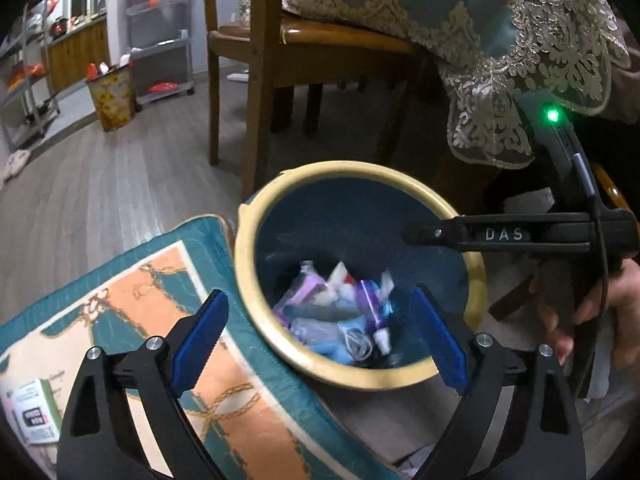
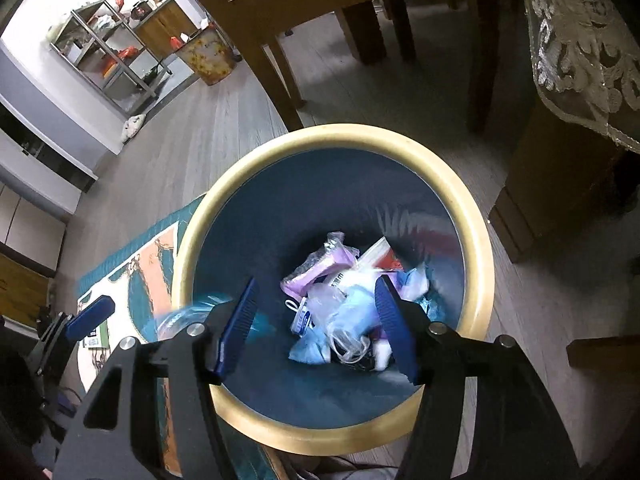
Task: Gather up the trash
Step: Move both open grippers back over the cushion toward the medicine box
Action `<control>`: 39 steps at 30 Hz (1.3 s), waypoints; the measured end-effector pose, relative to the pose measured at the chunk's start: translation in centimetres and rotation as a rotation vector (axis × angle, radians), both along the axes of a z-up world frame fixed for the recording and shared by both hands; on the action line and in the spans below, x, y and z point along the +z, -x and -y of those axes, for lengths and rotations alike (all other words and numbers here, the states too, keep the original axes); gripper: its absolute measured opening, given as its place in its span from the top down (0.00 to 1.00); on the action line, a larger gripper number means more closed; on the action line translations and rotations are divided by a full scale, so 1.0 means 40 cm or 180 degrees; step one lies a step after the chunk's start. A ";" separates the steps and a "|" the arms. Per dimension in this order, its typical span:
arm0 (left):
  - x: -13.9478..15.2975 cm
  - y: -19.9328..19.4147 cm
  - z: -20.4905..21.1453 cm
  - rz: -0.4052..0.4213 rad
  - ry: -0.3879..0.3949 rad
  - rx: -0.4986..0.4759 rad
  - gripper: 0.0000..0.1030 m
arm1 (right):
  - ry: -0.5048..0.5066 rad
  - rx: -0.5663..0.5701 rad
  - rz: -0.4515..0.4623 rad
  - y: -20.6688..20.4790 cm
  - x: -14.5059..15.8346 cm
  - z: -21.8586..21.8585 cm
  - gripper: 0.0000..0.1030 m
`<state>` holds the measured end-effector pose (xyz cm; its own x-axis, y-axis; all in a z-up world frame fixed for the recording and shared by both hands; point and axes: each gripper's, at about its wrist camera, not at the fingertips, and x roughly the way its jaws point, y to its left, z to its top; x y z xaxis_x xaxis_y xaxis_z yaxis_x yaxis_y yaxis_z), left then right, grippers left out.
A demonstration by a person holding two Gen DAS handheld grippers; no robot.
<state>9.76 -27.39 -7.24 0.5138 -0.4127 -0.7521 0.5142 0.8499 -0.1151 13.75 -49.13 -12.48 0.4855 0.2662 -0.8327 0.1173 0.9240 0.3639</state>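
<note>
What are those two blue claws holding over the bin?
Nothing. The left gripper and right gripper both stand open and empty above the bin.

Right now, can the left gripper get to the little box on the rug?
Probably yes. The left gripper is open and empty, and the small box lies alone on the rug, beside the trash bin, with nothing covering it.

Both grippers are tilting steeply downward: left gripper [image 1: 320,344] spreading its fingers [image 1: 200,344] wide, right gripper [image 2: 316,328] gaping too, both gripping nothing.
</note>
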 end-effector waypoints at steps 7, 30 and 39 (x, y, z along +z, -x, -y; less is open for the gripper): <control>0.058 0.015 -0.113 0.0077 0.0017 0.0203 0.11 | 0.0123 0.0063 0.0093 0.005 0.035 -0.031 0.33; 0.179 0.043 -0.805 0.0050 -0.0039 0.1608 0.09 | 0.0422 0.1501 0.0404 0.023 0.130 -0.641 0.22; 0.105 0.062 -1.022 -0.0236 0.0073 0.1971 0.09 | 0.0709 0.2517 0.0437 0.022 0.036 -0.978 0.22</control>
<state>7.28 13.48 -3.02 0.6097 -0.0715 -0.7894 -0.0831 0.9847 -0.1534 12.85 -10.00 -11.05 0.3256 0.4074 -0.8532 -0.6286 0.7674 0.1265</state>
